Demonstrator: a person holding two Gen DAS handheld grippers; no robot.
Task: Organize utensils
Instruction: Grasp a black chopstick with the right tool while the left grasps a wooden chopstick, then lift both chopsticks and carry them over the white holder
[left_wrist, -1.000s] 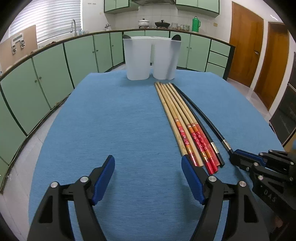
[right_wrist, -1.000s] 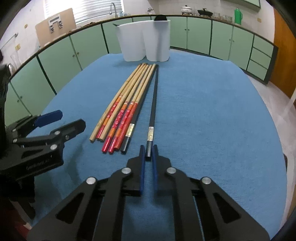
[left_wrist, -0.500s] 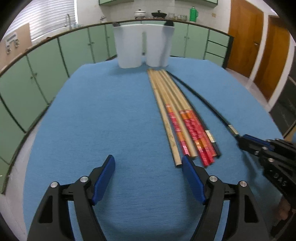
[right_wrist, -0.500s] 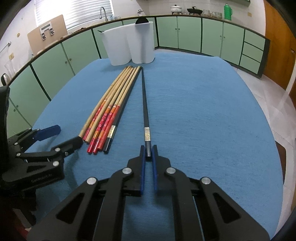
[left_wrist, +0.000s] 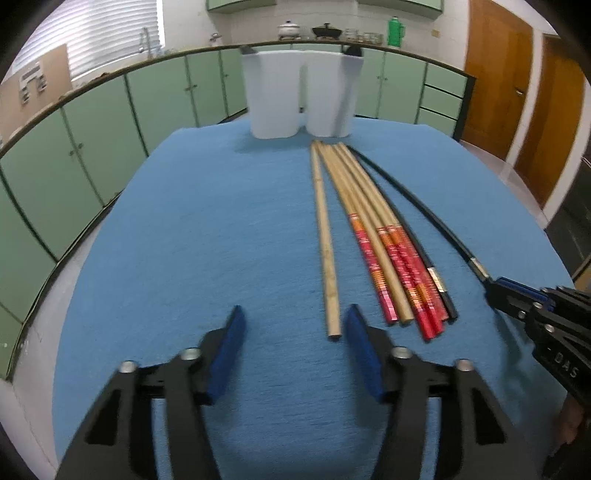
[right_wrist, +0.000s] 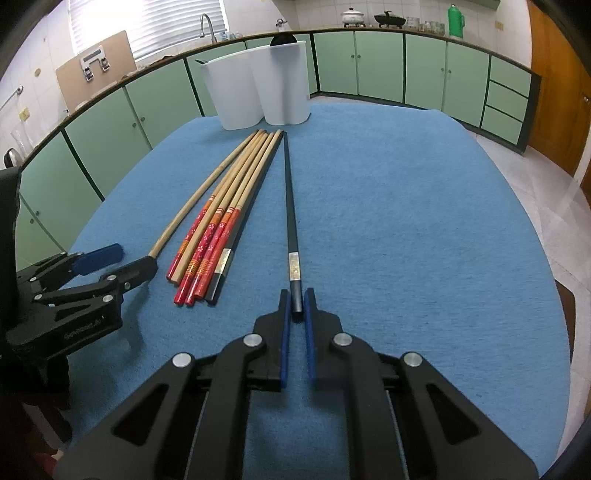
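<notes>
Blue felt tabletop (right_wrist: 406, 221) | right tool (right_wrist: 294, 317) pinches slim black chopstick (right_wrist: 290, 206)

I see a blue cloth on the counter (right_wrist: 406, 221) and a white holder (right_wrist: 258, 88). The chopsticks (right_wrist: 218, 218) are tan bamboo with red-and-orange patterned ends; one black chopstick (right_wrist: 290, 206) carries a gold band.

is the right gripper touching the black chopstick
Touching. In the right wrist view the right gripper has its jaws shut on the near end of the black chopstick, both blue pads pressing its sides with no gap showing.
</notes>
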